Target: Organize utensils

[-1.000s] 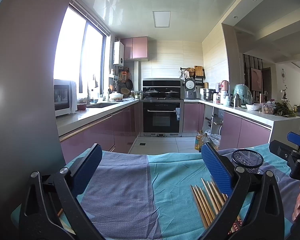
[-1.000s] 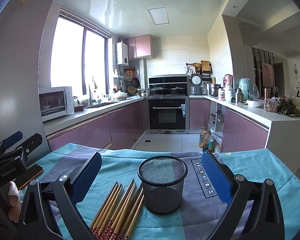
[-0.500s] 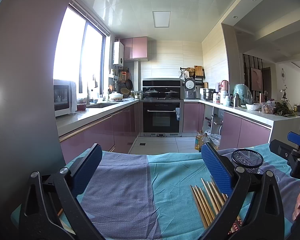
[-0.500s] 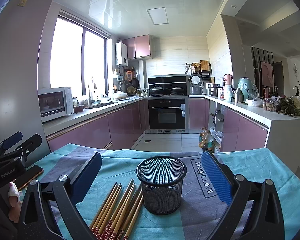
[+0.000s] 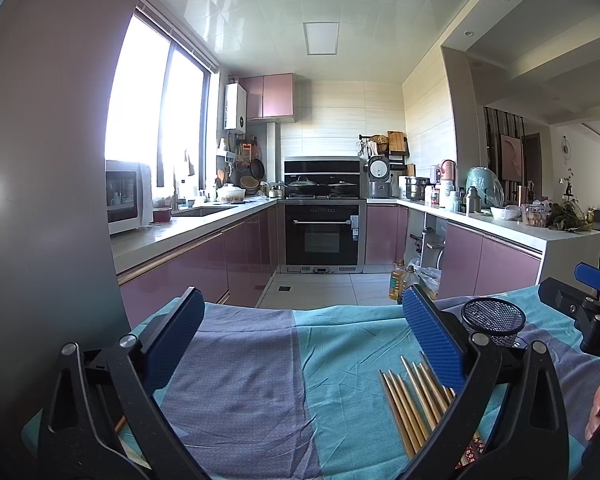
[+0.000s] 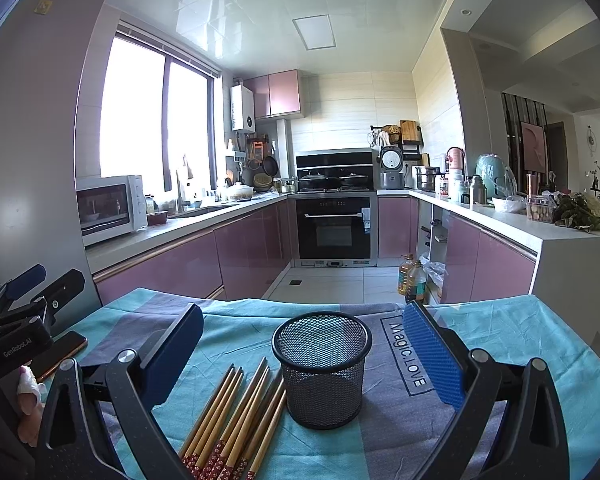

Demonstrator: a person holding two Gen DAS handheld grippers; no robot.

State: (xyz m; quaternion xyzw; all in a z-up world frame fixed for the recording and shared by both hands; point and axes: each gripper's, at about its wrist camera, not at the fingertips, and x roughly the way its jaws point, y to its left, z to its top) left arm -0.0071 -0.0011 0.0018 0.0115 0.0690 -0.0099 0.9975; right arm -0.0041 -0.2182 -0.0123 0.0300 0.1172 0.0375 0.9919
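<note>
Left gripper [image 5: 300, 344]: I hold it wide, empty.
Right gripper [image 6: 304, 354]: wide, empty.
Mesh cup [image 6: 321, 368]: upright on tablecloth [image 6: 520, 332].
Chopsticks [image 6: 236, 412]: flat, touching cup's left.

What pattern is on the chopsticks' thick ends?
Dark red with small white flowers on the chopsticks, clearest in the right wrist view.

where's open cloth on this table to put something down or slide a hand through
Bare cloth lies left of the chopsticks, across the grey-purple stripe to the table's left edge. Right of the mesh cup, past the "Magic.LOVE" print, is also free. Crowded: chopsticks lie right beside the cup; a phone sits far left.
</note>
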